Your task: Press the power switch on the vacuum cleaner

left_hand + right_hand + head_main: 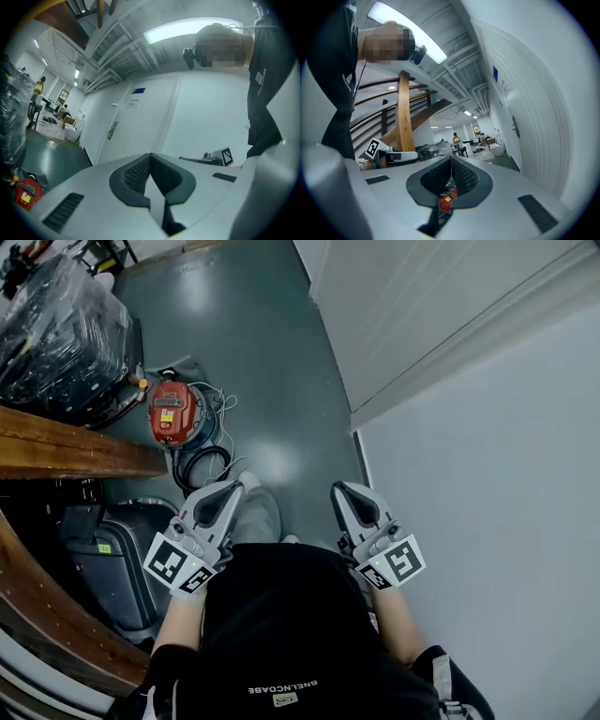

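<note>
My left fingers and right fingers were closed together, empty, well short of the red vacuum cleaner.

The one print that can be read is a white line of letters on the black shirt, near its lower edge in the head view. It seems to say BNELNCDABE, but the letters are small and I am not sure. The red vacuum cleaner has a yellow label on its top, too small to read. On the white door, near its upper edge, are a blue sign and a white paper; both are unreadable. The cubes of the left gripper and the right gripper bear only black-and-white square markers.
</note>
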A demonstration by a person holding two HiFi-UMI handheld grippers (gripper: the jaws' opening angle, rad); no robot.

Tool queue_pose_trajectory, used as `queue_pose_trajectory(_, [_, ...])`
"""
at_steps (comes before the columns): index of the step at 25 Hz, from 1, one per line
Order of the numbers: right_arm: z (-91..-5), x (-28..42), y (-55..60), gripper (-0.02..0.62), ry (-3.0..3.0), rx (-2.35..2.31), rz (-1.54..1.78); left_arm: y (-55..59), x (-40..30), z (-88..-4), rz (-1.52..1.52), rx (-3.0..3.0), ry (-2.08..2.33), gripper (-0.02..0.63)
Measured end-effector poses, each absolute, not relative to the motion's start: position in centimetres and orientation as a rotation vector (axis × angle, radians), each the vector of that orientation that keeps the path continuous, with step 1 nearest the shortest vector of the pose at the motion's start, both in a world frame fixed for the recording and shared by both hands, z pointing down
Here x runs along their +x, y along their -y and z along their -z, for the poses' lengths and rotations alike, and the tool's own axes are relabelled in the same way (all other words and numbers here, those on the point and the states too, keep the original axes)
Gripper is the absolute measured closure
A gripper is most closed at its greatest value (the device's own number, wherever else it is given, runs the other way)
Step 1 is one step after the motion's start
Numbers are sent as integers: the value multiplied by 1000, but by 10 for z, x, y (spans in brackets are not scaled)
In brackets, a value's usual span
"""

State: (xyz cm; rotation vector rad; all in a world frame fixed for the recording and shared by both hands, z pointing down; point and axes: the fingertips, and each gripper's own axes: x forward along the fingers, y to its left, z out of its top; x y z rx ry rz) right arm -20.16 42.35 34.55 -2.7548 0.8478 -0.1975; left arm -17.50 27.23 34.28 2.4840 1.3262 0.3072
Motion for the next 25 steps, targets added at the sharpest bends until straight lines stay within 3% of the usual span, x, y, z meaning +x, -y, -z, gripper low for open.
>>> queue_pose_trajectory(9, [-347,-54,-367,568,-910,-2758,232,-223,-46,-348,-330,2483,-1320,592])
queue_pose_trajectory(25, [-359,124,-277,568,-1309,-2638,336,-136,65,-364,-349,2603,-955,592])
